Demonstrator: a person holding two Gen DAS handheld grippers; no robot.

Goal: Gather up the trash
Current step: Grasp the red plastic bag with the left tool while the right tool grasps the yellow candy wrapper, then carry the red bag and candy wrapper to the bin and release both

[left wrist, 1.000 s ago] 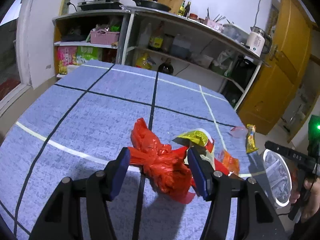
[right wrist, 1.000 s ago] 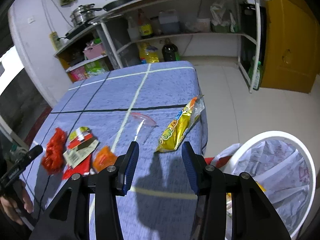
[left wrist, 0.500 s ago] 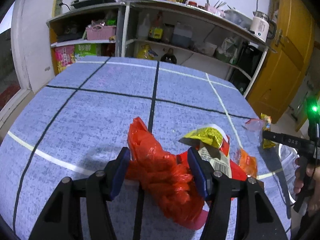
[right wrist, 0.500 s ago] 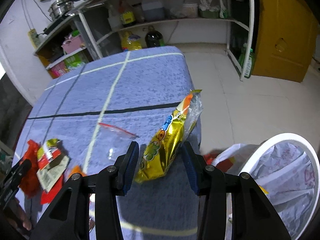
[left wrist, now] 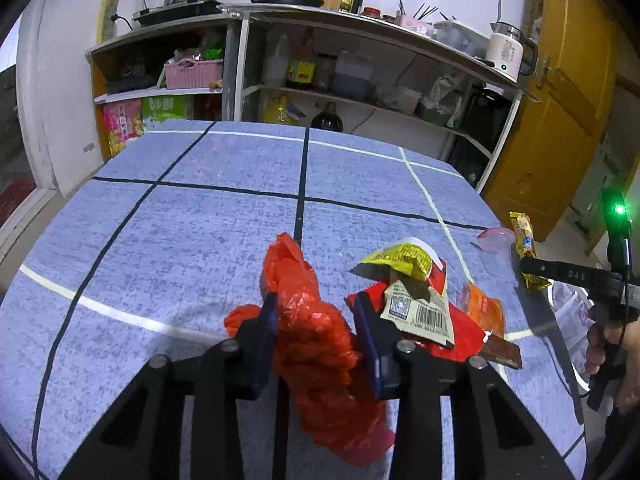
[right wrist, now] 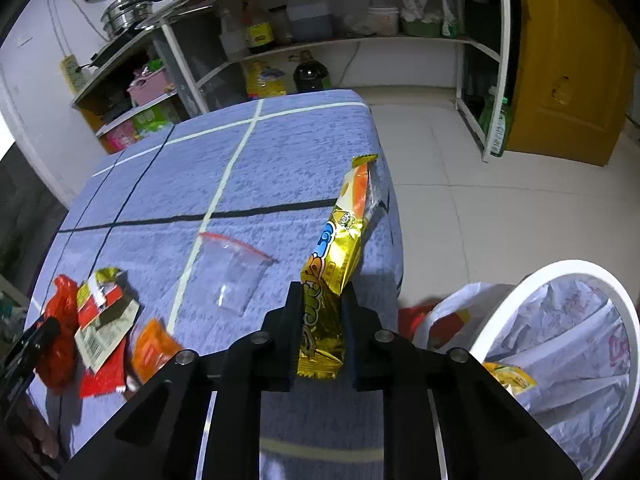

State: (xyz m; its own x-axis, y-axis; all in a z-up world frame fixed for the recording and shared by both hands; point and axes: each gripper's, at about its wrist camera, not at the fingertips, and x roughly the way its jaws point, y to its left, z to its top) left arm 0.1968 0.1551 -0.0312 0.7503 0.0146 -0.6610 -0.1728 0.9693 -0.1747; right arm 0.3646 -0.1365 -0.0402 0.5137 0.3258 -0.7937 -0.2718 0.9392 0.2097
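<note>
My left gripper [left wrist: 316,312] is shut on a crumpled red plastic bag [left wrist: 320,344] on the blue tablecloth [left wrist: 200,220]. My right gripper [right wrist: 320,300] is shut on a long yellow snack wrapper [right wrist: 336,260] at the table's right edge. Beside the red bag lie a yellow, red and white wrapper pile [left wrist: 416,296] and an orange wrapper [left wrist: 482,312]. A clear zip bag [right wrist: 232,272] lies on the cloth left of the yellow wrapper. A white bin [right wrist: 560,344] lined with a plastic bag stands on the floor to the right.
Kitchen shelves [left wrist: 320,60] with pots, bottles and a kettle stand behind the table. A yellow door [right wrist: 580,60] is at the right. The tiled floor [right wrist: 440,160] lies beyond the table's right edge. Some trash [right wrist: 508,380] lies in the bin.
My left gripper has closed on the red bag. My right gripper has moved forward to the yellow snack wrapper and closed on it.
</note>
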